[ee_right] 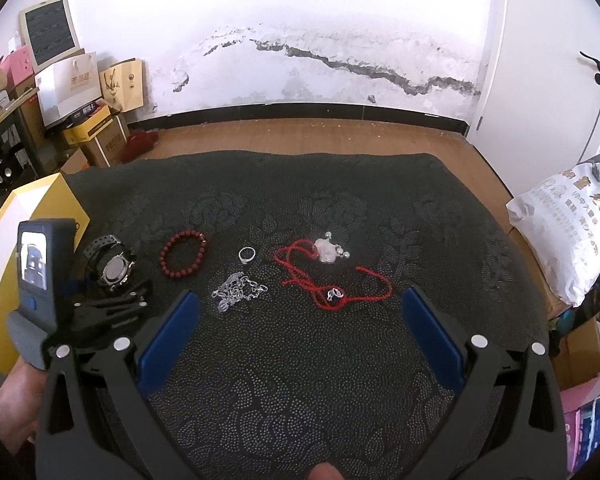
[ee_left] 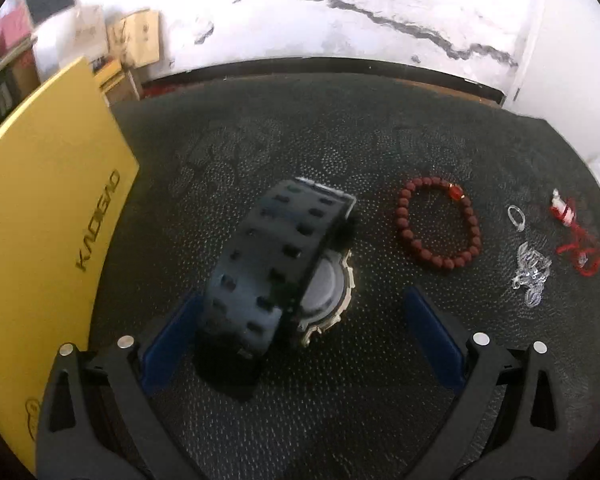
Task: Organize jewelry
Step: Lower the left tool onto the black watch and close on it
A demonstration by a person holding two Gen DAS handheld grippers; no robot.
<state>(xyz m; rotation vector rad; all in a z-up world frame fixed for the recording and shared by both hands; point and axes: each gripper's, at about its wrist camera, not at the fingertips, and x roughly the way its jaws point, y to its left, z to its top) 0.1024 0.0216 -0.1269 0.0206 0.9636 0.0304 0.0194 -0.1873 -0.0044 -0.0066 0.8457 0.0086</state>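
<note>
The black perforated rubber-looking watch strap (ee_left: 268,256) appears matt. The dark patterned cloth (ee_right: 300,380) is rough with dots. The dark red bead bracelet (ee_left: 438,226) looks dull.

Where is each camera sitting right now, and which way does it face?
Left wrist: on the left gripper, low over the dark cloth, facing the wall; open blue fingers flank the black watch.
Right wrist: on the right gripper, higher and further back, open; the left gripper's body and a hand show at left.
Shared: watch, red bead bracelet, silver chain, yellow box.
</note>
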